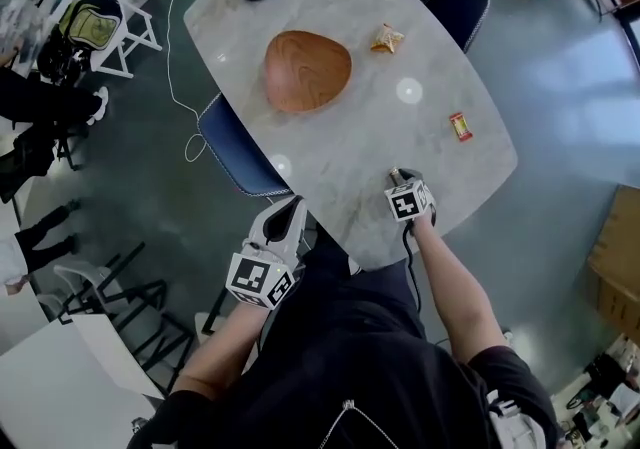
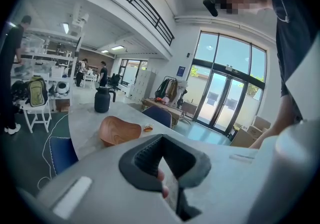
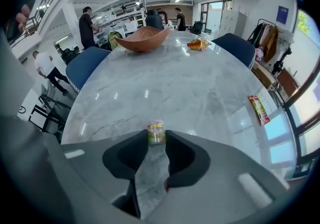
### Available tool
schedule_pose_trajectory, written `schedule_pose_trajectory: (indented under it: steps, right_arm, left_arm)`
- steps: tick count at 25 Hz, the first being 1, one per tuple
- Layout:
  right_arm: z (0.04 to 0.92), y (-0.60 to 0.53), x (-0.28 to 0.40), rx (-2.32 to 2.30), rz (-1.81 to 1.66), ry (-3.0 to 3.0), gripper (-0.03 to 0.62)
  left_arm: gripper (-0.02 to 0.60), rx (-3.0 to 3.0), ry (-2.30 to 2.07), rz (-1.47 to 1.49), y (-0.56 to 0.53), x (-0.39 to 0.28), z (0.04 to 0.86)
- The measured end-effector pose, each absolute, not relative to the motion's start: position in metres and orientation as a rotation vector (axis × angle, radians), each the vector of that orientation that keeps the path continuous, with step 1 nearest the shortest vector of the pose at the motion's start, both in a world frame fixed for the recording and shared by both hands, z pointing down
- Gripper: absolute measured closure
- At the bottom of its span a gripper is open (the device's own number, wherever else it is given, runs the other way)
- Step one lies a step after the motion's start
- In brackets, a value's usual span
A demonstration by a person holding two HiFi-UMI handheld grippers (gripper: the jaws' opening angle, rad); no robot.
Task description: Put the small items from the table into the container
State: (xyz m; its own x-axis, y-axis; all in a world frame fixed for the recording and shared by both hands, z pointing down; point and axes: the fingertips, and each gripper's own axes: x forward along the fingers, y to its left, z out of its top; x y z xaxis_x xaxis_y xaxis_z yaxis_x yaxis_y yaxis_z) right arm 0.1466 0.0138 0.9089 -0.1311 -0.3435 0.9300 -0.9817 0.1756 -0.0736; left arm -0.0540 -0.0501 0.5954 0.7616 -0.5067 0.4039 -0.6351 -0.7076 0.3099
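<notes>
The small sweet [image 3: 156, 132] sits right between the tips of the right gripper [image 1: 396, 177], down on the table [image 1: 340, 152] near its edge. The jaws are about half open and pinch the sweet from both sides. In the head view the wooden bowl [image 1: 307, 69] lies at 11 o'clock from it, well apart. The left gripper [image 2: 162, 138] is closed and holds nothing.
</notes>
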Motion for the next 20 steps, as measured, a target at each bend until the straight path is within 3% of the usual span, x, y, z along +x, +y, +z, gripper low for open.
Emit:
schedule_pose_trajectory:
  steps: [7, 20]
  right_arm:
    - [0.832, -0.007, 0.155, 1.446, 0.893, -1.724, 0.459]
    - [0.512, 0.001, 0.197, 2.016, 0.443, -2.042, 0.459]
  left_arm:
    - [0.578, 2.588, -0.816, 0.354, -0.055, -0.037, 0.577]
    - [0.578, 2.908, -0.562, 0.091, -0.042, 0.068, 0.469]
